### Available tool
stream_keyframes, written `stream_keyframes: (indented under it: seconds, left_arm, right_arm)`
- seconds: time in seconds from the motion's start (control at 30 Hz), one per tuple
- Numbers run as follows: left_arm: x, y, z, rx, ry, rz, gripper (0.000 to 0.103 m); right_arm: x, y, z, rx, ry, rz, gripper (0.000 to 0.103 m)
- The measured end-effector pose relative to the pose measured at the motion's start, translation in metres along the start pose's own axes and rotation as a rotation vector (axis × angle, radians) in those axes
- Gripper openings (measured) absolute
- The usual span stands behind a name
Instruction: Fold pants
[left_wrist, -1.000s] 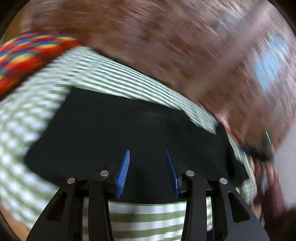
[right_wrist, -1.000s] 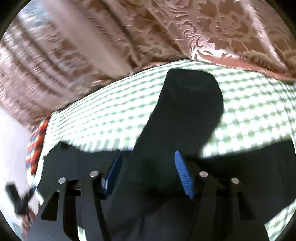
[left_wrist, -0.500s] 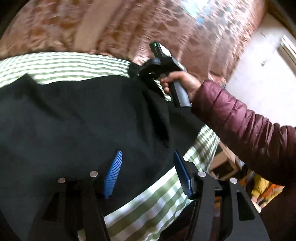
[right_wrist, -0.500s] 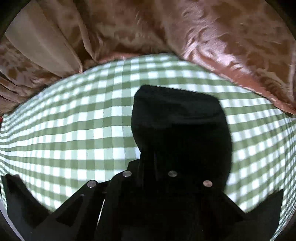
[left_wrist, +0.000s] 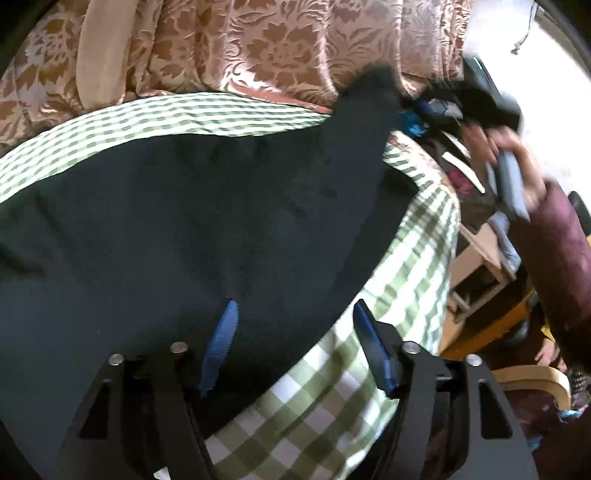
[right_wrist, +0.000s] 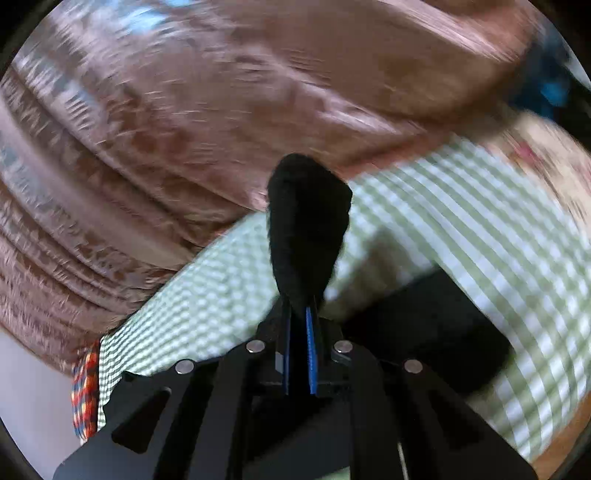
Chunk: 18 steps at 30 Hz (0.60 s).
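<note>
The black pants (left_wrist: 207, 221) lie spread across the green checked bedcover (left_wrist: 417, 266), with the brown flowered curtain (left_wrist: 280, 48) hanging behind the bed. The right gripper (right_wrist: 300, 332) has its two blue pads pressed together on a bunched end of the dark cloth, and that pinched end sticks up past the pads in front of the curtain, lifted off the cover; which end of the garment it is I cannot tell. From the other side, the same lifted corner shows as a peak at the far right of the spread cloth, with the person's right hand (left_wrist: 517, 158) just beyond it, blurred. The left gripper (left_wrist: 291, 343) hangs low over the near edge of the pants with its pads wide apart, holding nothing; one pad is over the black cloth, the other over bare checked cover. What the coming move seems to turn on is this: the pants run lengthwise from the lifted corner on the right away to the left, so the held end would have to be carried leftward along that long line to lay it over the rest. The right hand is the one already on the cloth; the left sits nearer the flat part and could, I'd guess, pin or pinch the near edge to keep it from dragging.
</note>
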<state>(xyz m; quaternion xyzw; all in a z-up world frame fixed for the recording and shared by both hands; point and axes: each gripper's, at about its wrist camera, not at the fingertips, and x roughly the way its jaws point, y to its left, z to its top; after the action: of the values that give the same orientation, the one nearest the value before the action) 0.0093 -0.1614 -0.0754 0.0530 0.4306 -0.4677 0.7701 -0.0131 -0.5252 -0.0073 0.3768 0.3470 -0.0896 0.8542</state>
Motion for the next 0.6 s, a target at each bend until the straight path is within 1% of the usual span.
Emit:
stream_keyframes:
  seconds: [0.03,0.07,0.1,0.13,0.2,0.23,0.27,0.3,0.33,0.4,0.5,0.53,0.57,0.6]
  left_arm:
    - [0.002,0.000,0.001,0.001,0.000,0.011,0.053]
    - [0.003,0.000,0.003,-0.001,0.003,0.022,0.045]
    - [0.003,0.001,0.004,-0.003,0.004,0.033,0.035]
    - [0.003,0.003,0.004,-0.008,0.007,0.036,0.030]
    - [0.004,0.008,0.007,-0.036,0.012,0.036,0.010]
    - [0.005,0.010,0.007,-0.047,0.014,0.038,0.006]
    - [0.004,0.014,0.008,-0.068,0.012,0.033,0.001]
    - [0.003,0.018,0.008,-0.086,0.009,0.022,0.000]
    - [0.003,0.019,0.009,-0.093,0.008,0.016,0.000]
    - [0.002,0.016,0.009,-0.081,0.008,0.018,0.000]
    - [0.001,0.012,0.009,-0.058,0.007,0.020,0.000]
    - [0.000,0.012,0.009,-0.058,0.006,0.016,0.000]
    - [-0.001,0.012,0.009,-0.057,0.005,0.013,0.000]
    - [-0.002,0.011,0.009,-0.055,0.003,0.007,0.000]
  right_arm:
    - [0.000,-0.017,-0.008,0.041,0.014,-0.008,0.006]
    - [0.003,-0.041,-0.020,0.097,0.033,-0.016,0.006]
    - [0.007,-0.053,-0.027,0.128,0.043,-0.015,0.006]
    - [0.010,-0.064,-0.034,0.155,0.053,-0.013,0.006]
    - [0.015,-0.081,-0.046,0.191,0.069,0.007,0.007]
    - [0.016,-0.085,-0.049,0.201,0.069,0.018,0.010]
    - [0.017,-0.087,-0.048,0.206,0.069,0.027,0.010]
    - [0.017,-0.087,-0.048,0.212,0.067,0.034,0.014]
    - [0.018,-0.090,-0.045,0.220,0.062,0.038,0.028]
    - [0.014,-0.093,-0.040,0.244,0.030,0.039,0.037]
    - [0.012,-0.105,-0.029,0.277,0.000,0.038,0.037]
    - [0.013,-0.109,-0.025,0.279,-0.004,0.031,0.034]
    - [0.014,-0.110,-0.022,0.278,-0.006,0.022,0.029]
    - [0.015,-0.111,-0.019,0.273,-0.008,0.014,0.014]
